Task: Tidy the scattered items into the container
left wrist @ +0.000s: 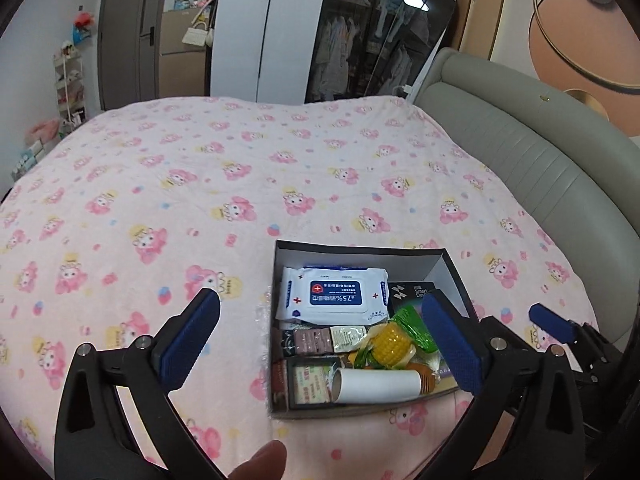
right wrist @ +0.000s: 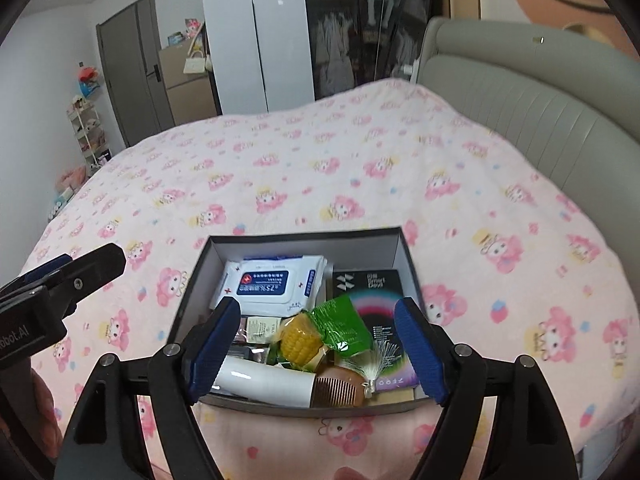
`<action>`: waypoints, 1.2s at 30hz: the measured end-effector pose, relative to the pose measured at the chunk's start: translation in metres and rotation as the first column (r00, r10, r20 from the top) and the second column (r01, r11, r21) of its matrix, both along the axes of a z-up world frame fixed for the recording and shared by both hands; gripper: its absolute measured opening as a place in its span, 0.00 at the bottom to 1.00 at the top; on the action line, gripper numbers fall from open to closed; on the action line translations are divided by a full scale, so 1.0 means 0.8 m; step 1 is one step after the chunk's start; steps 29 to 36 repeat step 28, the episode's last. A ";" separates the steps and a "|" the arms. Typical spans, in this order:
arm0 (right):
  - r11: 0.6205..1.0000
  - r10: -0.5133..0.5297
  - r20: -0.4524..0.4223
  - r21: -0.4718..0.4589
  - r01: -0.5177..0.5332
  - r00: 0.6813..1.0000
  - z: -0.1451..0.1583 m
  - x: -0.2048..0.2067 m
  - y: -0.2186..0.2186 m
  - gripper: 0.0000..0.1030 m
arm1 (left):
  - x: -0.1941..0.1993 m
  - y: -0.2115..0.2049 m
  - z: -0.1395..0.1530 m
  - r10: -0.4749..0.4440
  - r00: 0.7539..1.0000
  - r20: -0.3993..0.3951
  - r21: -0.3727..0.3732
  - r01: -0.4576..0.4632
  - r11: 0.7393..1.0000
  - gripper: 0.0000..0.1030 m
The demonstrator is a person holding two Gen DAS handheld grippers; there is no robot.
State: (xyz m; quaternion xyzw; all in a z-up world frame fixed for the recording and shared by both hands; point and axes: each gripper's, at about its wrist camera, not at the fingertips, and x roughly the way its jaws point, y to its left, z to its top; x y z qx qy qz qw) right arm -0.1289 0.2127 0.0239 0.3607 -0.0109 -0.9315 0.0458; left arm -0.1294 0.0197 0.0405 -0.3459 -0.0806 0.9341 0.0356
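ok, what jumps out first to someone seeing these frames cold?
The pink cartoon-print blanket covering the whole bed, then the dark box sitting on it near the camera, packed with items. Inside it, a white wipes pack lies at the back and a yellow corn toy in the middle. Both claws, left and right, are open and empty above the box.

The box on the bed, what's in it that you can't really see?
- Box bottom: both views, buried under the wipes, corn and white roll.
- Small packets: left view, print too small to read.
- Black booklet: left view, partly behind the left gripper finger.
- Comb: right view only; its tassel is blurred.
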 end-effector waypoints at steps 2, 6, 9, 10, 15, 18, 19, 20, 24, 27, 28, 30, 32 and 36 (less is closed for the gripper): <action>1.000 -0.007 -0.020 0.008 0.007 1.000 0.010 0.013 -0.002 0.81 | 0.019 -0.002 0.011 0.011 1.000 -0.012 -0.009 -0.011 1.000 0.99; 1.000 -0.019 -0.057 0.011 0.019 0.998 0.028 0.045 -0.005 0.82 | 0.059 -0.004 0.026 0.026 0.999 -0.034 -0.027 -0.027 0.999 0.99; 1.000 -0.025 -0.075 0.006 0.026 0.997 0.035 0.070 -0.007 0.85 | 0.090 -0.004 0.034 0.027 0.998 -0.054 -0.047 -0.029 0.998 0.99; 1.000 -0.027 -0.081 0.004 0.028 0.996 0.038 0.079 -0.007 0.86 | 0.100 -0.003 0.036 0.025 0.998 -0.060 -0.053 -0.028 0.998 0.99; 0.999 -0.035 -0.097 -0.007 0.034 0.995 0.043 0.118 -0.009 0.88 | 0.144 -0.003 0.031 0.015 0.998 -0.065 -0.057 -0.019 0.998 0.99; 0.999 -0.034 -0.101 0.000 0.034 0.994 0.041 0.136 -0.012 0.88 | 0.160 -0.002 0.022 0.013 0.998 -0.055 -0.060 -0.016 0.998 0.99; 0.999 -0.033 -0.104 0.007 0.033 0.994 0.039 0.140 -0.013 0.88 | 0.164 -0.002 0.019 0.012 0.999 -0.052 -0.062 -0.015 0.998 0.99; 0.999 -0.032 -0.106 0.016 0.034 0.994 0.038 0.144 -0.015 0.88 | 0.167 -0.001 0.017 0.012 0.999 -0.050 -0.064 -0.015 0.998 0.99; 0.999 -0.031 -0.098 0.022 0.033 0.995 0.030 0.149 -0.018 0.88 | 0.175 -0.001 0.013 0.020 0.999 -0.051 -0.071 -0.023 0.997 0.99; 0.999 -0.029 -0.091 0.024 0.032 0.995 0.027 0.149 -0.020 0.88 | 0.175 -0.002 0.011 0.026 0.998 -0.052 -0.065 -0.030 0.997 0.99; 0.999 -0.030 -0.091 0.025 0.032 0.995 0.027 0.150 -0.020 0.88 | 0.175 -0.002 0.011 0.027 0.998 -0.051 -0.064 -0.030 0.998 0.99; 0.999 -0.030 -0.091 0.025 0.032 0.995 0.027 0.150 -0.020 0.88 | 0.175 -0.002 0.011 0.027 0.998 -0.051 -0.064 -0.030 0.998 0.99; 0.999 -0.030 -0.091 0.025 0.032 0.995 0.027 0.150 -0.020 0.88 | 0.175 -0.002 0.011 0.027 0.998 -0.051 -0.064 -0.030 0.998 0.99; 0.999 -0.030 -0.091 0.025 0.032 0.995 0.027 0.150 -0.020 0.88 | 0.175 -0.002 0.011 0.027 0.998 -0.051 -0.064 -0.030 0.998 0.99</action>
